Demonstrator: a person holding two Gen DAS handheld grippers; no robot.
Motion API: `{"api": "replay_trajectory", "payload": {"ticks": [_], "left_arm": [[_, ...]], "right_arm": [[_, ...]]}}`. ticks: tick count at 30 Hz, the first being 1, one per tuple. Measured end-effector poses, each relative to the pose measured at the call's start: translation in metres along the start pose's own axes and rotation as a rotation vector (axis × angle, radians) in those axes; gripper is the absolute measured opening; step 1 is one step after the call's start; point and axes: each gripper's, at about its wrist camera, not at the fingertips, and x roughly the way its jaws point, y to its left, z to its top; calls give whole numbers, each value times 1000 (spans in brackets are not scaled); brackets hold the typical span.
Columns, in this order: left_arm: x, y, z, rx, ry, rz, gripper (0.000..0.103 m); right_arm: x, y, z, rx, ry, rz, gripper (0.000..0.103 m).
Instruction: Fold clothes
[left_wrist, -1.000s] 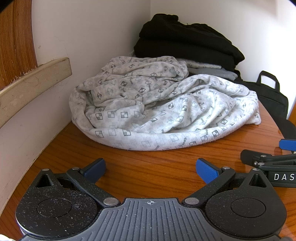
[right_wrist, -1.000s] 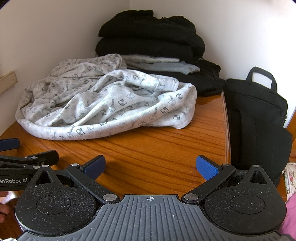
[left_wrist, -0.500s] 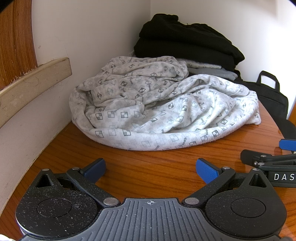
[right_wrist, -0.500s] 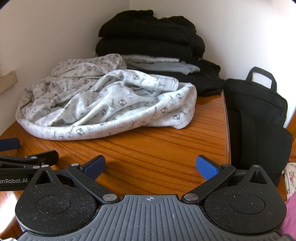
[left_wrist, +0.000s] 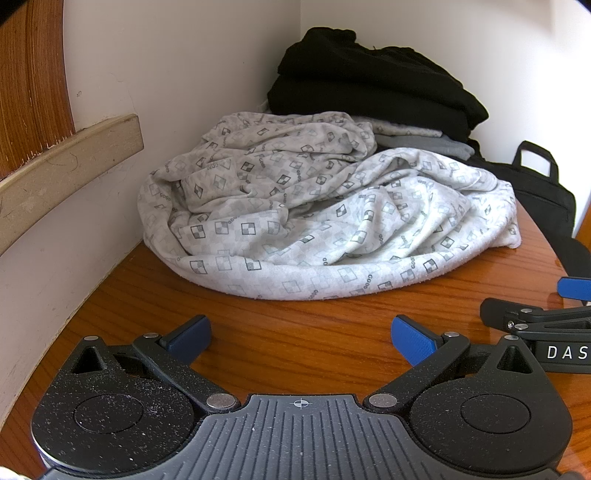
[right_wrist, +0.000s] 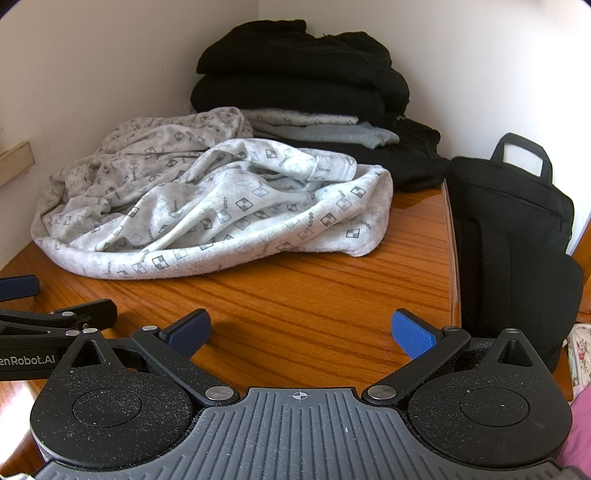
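Grey patterned garment (left_wrist: 325, 218) lies crumpled on the table (left_wrist: 314, 332); both claws, left (left_wrist: 301, 338) and right (right_wrist: 301, 334), gape apart.

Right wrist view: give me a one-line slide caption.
Open right gripper over the wooden table, facing a crumpled patterned garment, folded stack behind, black bag alongside.

You are holding the left gripper (left_wrist: 301, 341) low over the near part of the wooden table (left_wrist: 314, 339), jaws spread wide, blue pads (left_wrist: 413, 341) empty. You are keeping the right gripper (right_wrist: 301, 334) level beside it toward the table's right edge, jaws equally wide, gripping nothing. Each one is showing at the other camera's side edge, close alongside.
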Motion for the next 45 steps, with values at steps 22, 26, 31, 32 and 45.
{"api": "replay_trajectory", "payload": {"ticks": [22,26,31,32,45], "left_arm": [[0,1,0,0,0,-2,103],[-1,2,0,0,0,-2,103],[-1,3,1,0,0,-2,103],[-1,3,1,0,0,-2,103],[-1,1,0,0,0,-2,103]], "right_arm": [[0,0,0,0,0,0,103],[0,0,0,1,0,-1,103],[0,0,0,1,0,-1,103],[0,0,0,1,0,-1,103],[0,0,0,1,0,-1,103]]}}
